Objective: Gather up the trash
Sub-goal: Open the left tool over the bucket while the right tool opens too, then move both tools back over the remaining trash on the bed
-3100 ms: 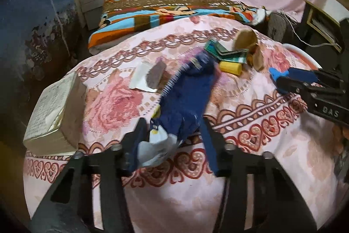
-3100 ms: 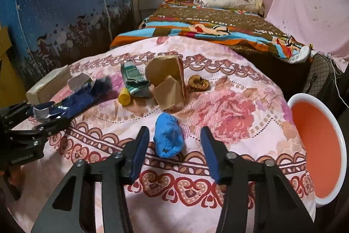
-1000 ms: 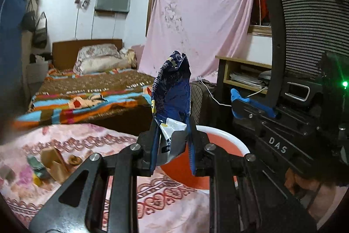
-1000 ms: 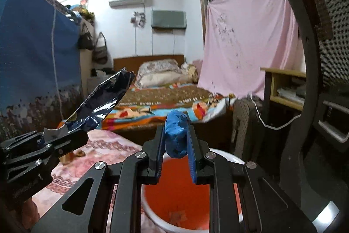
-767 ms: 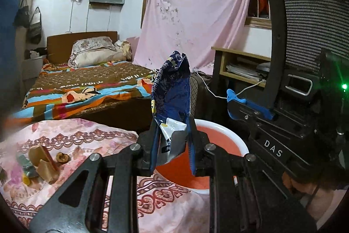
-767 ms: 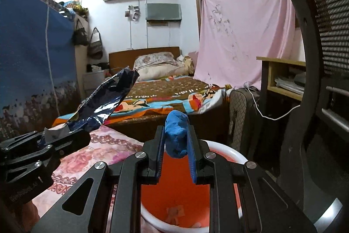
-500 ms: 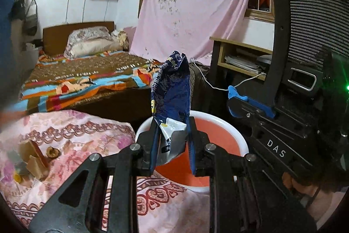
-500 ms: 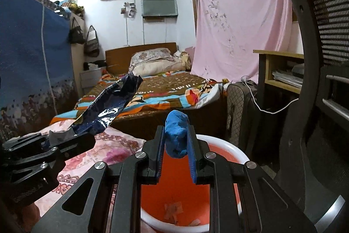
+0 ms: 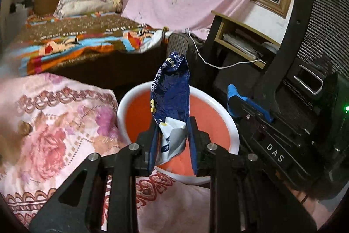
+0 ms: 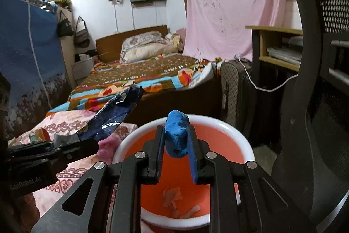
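Note:
A white bin with an orange inside [image 9: 231, 123] stands on the floor beside the pink floral bedcover. My left gripper [image 9: 172, 137] is shut on a dark blue snack wrapper [image 9: 172, 91], which stands up above the bin's opening. My right gripper [image 10: 176, 145] is shut on a crumpled blue wad [image 10: 176, 132], held over the same bin [image 10: 246, 145]. A few pale scraps [image 10: 172, 198] lie on the bin's bottom. In the right wrist view the left gripper [image 10: 65, 145] and its wrapper [image 10: 117, 110] hang at the bin's left edge.
The pink floral bedcover [image 9: 54, 123] borders the bin on the left. A black mesh chair [image 10: 322, 102] rises close on the right. Behind the bin are a dark suitcase [image 10: 235, 91], a white cable [image 9: 229, 66], a wooden shelf [image 9: 240, 36] and a colourful bed [image 10: 141, 78].
Both grippers have tipped downward and come closer to the bin, which now fills more of each view under the held items. Both grips are unchanged.

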`<act>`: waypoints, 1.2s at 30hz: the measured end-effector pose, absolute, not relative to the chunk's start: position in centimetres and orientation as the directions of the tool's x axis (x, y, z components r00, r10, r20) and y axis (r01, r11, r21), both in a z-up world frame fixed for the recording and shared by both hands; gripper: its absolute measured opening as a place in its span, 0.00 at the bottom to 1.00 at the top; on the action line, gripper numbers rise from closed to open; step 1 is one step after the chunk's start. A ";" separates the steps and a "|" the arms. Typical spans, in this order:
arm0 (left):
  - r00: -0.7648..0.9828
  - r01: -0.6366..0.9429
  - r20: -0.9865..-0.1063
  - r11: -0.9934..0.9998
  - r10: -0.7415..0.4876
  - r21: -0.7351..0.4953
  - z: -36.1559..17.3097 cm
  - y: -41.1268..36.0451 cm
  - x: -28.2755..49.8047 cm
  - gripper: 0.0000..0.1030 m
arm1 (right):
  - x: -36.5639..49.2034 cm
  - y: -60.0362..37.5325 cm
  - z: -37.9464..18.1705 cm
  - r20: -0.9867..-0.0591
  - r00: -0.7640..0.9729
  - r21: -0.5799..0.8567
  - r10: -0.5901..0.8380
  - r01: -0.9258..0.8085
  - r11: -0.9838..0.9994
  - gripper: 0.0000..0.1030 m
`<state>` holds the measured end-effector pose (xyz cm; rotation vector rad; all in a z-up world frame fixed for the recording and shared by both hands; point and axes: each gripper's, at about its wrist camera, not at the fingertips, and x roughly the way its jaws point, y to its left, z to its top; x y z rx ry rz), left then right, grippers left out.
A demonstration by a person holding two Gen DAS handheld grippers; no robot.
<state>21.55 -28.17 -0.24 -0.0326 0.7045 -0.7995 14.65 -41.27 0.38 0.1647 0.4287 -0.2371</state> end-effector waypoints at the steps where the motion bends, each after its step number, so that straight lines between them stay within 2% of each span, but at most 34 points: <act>1: 0.480 0.644 -0.570 0.709 -0.667 -0.288 -0.4 -28.2 21.6 0.11 | 14.7 -41.3 0.3 -0.435 0.880 0.112 -0.191 0.263 0.958 0.19; 5: 0.468 0.640 -0.575 0.706 -0.671 -0.303 -0.6 -28.2 21.6 0.18 | 14.4 -41.5 0.0 -0.440 0.878 0.123 -0.187 0.265 0.956 0.31; 16: 0.537 0.602 -0.532 0.739 -0.655 -0.302 0.1 -26.3 21.0 0.33 | 13.7 -41.0 0.9 -0.404 0.894 0.110 -0.195 0.259 0.960 0.37; 20: 0.596 0.567 -0.497 0.769 -0.631 -0.297 0.7 -24.7 20.8 0.45 | 13.1 -40.4 1.8 -0.364 0.909 0.101 -0.203 0.255 0.962 0.43; 25: 0.669 0.529 -0.449 0.803 -0.593 -0.273 1.6 -22.2 20.4 0.61 | 12.5 -39.3 2.9 -0.320 0.924 0.087 -0.209 0.248 0.965 0.46; 27: 0.701 0.512 -0.424 0.819 -0.573 -0.259 2.1 -21.3 20.1 0.66 | 12.4 -38.8 3.4 -0.304 0.929 0.085 -0.210 0.246 0.966 0.51; 29: 0.729 0.499 -0.400 0.832 -0.555 -0.245 2.5 -20.3 19.7 0.69 | 12.3 -38.3 3.7 -0.287 0.935 0.086 -0.207 0.240 0.967 0.65; 33: 0.782 0.469 -0.355 0.859 -0.512 -0.205 3.3 -18.7 19.0 0.83 | 12.0 -37.1 4.6 -0.244 0.949 0.085 -0.199 0.225 0.971 0.73; 36: 0.825 0.438 -0.305 0.880 -0.475 -0.186 3.8 -17.3 18.3 0.89 | 11.9 -36.0 5.3 -0.209 0.959 0.078 -0.192 0.212 0.974 0.82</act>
